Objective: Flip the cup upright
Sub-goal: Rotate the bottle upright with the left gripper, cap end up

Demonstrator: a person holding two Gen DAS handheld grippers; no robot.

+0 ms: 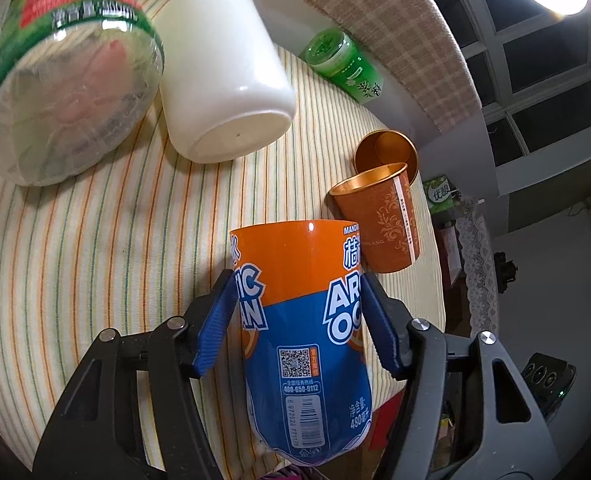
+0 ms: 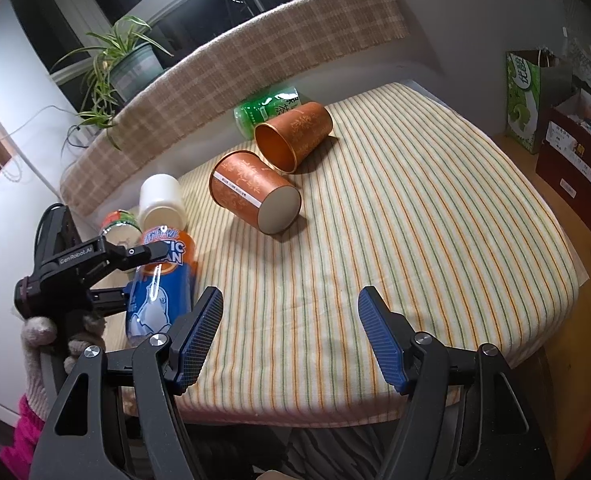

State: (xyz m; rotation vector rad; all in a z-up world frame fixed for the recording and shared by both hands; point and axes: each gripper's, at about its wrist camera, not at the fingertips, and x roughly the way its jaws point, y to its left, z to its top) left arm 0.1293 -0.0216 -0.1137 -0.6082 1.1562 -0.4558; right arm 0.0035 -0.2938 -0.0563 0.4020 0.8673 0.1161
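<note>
The left tool grips the orange-and-blue Arctic Ocean cup between its blue pads, which press on either side of the cup's body near the near-left edge of the striped worktop. From the right wrist view, this cup appears raised and tilted in the left tool's hold, just in front of a white cup lying on its side. The right tool hovers over the front of the worktop with its jaws spread wide and nothing between them. Two brown patterned cups lie on their sides near the middle, and a green cup lies behind them by the back edge.
</note>
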